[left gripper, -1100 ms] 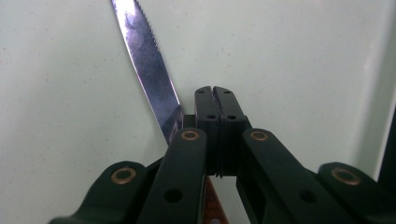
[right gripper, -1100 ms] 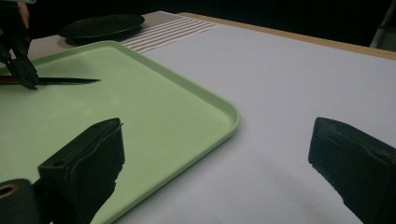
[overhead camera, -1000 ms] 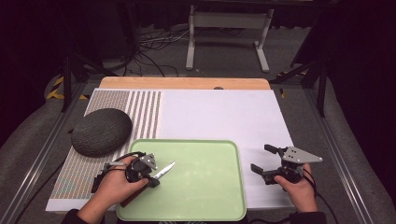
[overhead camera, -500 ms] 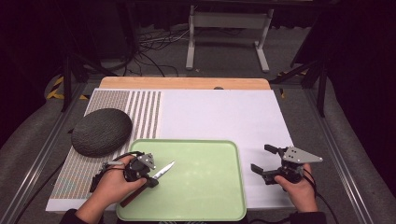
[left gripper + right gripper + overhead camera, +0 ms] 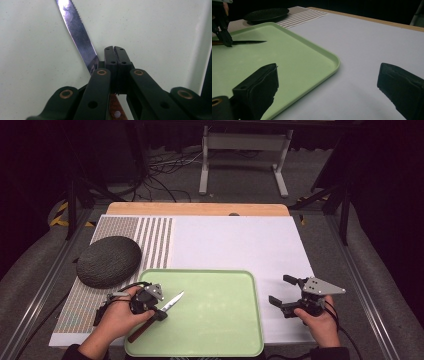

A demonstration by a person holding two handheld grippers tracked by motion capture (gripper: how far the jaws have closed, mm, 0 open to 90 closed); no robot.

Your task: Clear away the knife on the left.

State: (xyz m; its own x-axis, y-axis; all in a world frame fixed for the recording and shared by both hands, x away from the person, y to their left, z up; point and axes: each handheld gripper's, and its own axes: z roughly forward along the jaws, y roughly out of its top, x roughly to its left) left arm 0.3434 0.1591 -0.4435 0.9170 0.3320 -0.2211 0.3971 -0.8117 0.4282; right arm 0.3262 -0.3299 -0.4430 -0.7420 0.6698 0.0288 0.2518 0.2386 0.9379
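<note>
Your left gripper [image 5: 159, 310] sits over the left edge of the green tray [image 5: 215, 330], its jaws pressed together on a knife [image 5: 171, 302]. In the left gripper view the jaws meet over the knife [image 5: 77, 32] where the serrated blade joins the wooden handle. The blade points toward the tray's middle, just above its floor; the handle runs back past the tray's left rim under your left hand [image 5: 117, 320]. Your right gripper [image 5: 281, 292] rests on the white surface [image 5: 235, 240] just right of the tray, its jaws wide apart and holding nothing. A dark round mat [image 5: 109, 261] lies on the striped cloth [image 5: 150, 235], beyond the tray's far left corner.
</note>
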